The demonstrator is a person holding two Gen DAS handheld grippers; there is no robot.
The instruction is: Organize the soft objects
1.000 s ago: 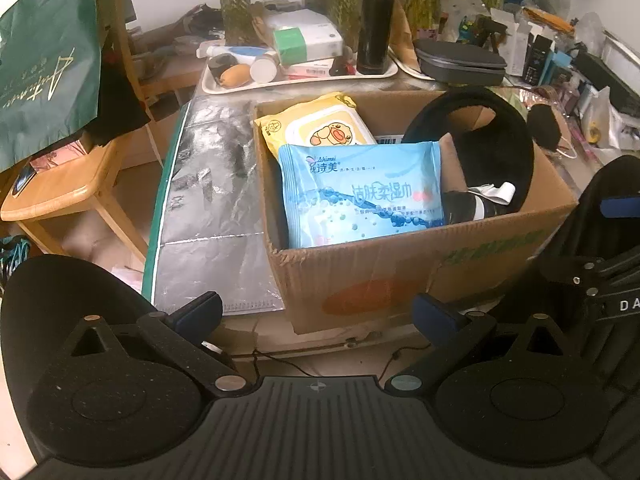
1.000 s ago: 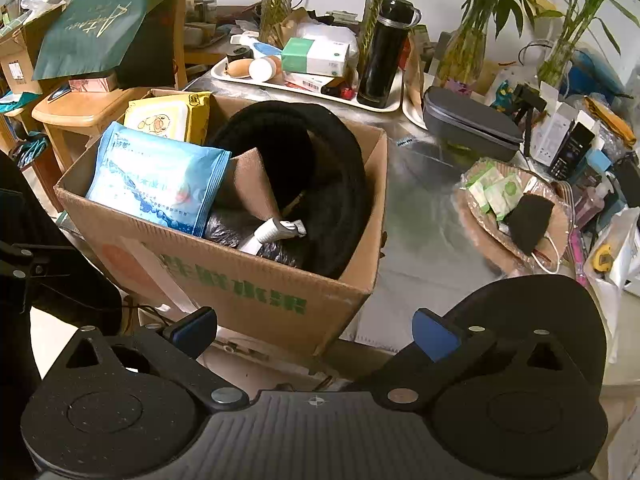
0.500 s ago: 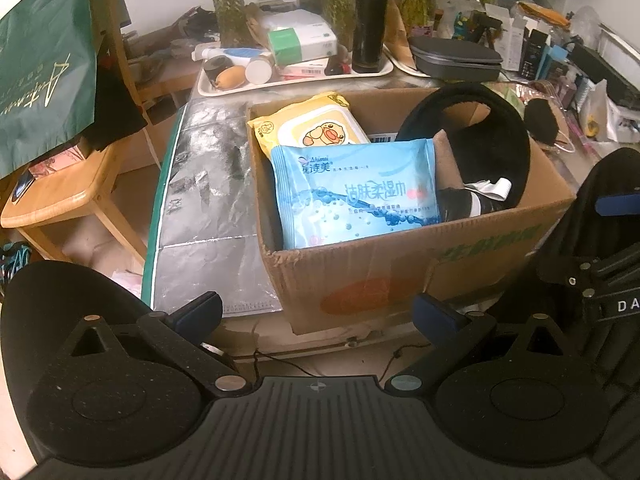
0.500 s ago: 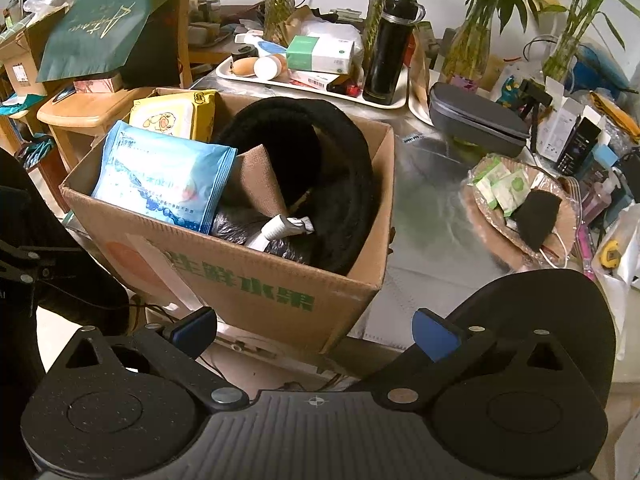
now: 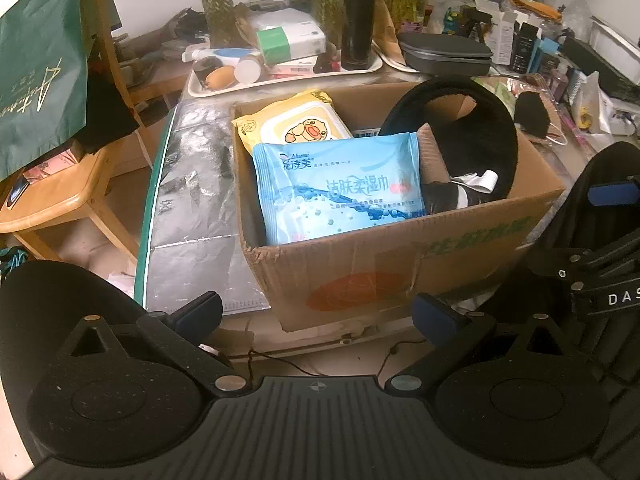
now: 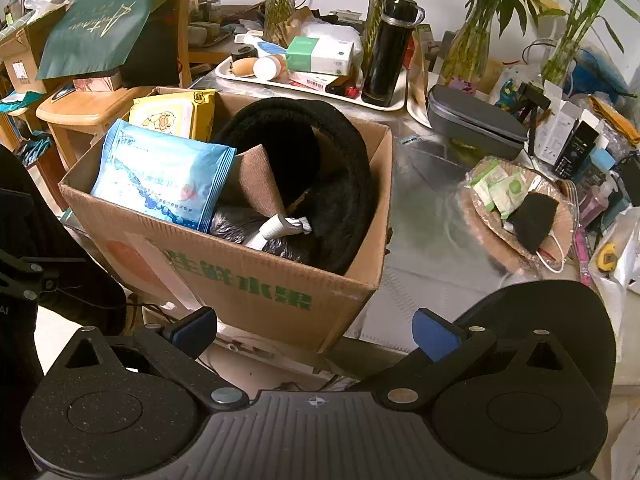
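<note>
A cardboard box [image 5: 384, 272] [image 6: 248, 292] stands on the foil-covered table. Inside it lean a blue wet-wipes pack [image 5: 340, 188] [image 6: 164, 178], a yellow wipes pack [image 5: 292, 126] [image 6: 172, 114], a black fuzzy ring-shaped cushion [image 5: 496, 128] [image 6: 344, 184] and a dark plastic bag with a white tube [image 6: 280, 228]. My left gripper [image 5: 318, 312] hangs open in front of the box's near wall, holding nothing. My right gripper [image 6: 316, 328] is open and empty too, before the box's right front corner. A black face mask [image 6: 534, 216] lies on a woven plate at the right.
A white tray [image 6: 312, 88] with a tissue box, bottles and a black flask [image 6: 390, 52] sits behind the box. A grey case [image 6: 476, 120], vases with plants and small boxes crowd the back right. A wooden chair [image 5: 52, 196] with a green bag stands left.
Both grippers have drawn back and risen slightly from the box, staying open. The items in the box have not moved.
</note>
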